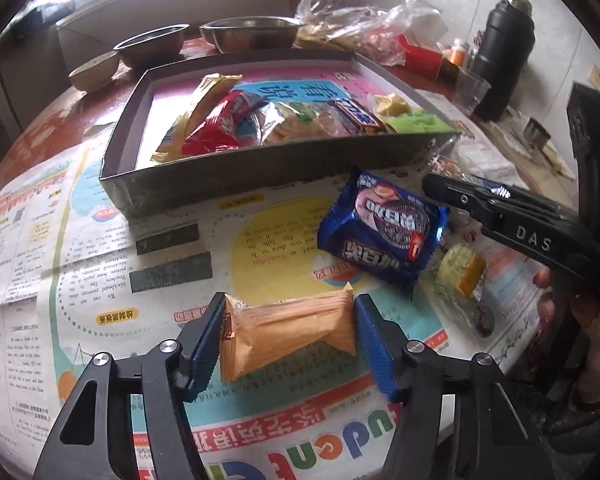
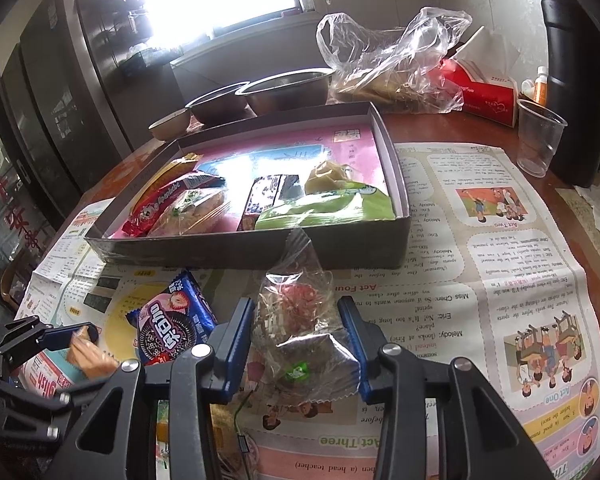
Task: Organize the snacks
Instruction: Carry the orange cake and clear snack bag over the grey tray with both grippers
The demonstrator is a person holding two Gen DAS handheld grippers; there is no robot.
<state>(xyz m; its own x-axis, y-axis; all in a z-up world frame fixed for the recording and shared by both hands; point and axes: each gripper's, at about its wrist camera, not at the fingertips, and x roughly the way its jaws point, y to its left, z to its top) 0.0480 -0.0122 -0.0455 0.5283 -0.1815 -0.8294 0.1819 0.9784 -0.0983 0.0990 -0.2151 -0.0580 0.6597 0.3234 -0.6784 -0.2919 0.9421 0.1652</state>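
Fingers of the left gripper (image 1: pixel 288 332) stand either side of an orange wafer packet (image 1: pixel 288 330), blue pads at its two ends; pinch looks made, though the packet's underside seems close to the newspaper (image 1: pixel 80 280) and I cannot tell whether it rests there or has been lifted. Right gripper (image 2: pixel 298 344) pinches a clear crinkly snack bag (image 2: pixel 300 328), pads pressed into its sides, bag held above the paper just short of the box.

Outward from there: blue cookie pack (image 1: pixel 380 232) lies loose on the newspaper between the two grippers; a small yellow-green sweet (image 1: pixel 458 270) beside it.

Box (image 1: pixel 220 178) sits beyond, on the table (image 2: pixel 440 128), already holding a row of snacks: red wrapper, crackers, dark bar, green pouch.

Judgement: well along. Two items in hand and not yet boxed, two loose ones left to fetch. Far half of the box floor bare, so room remains.
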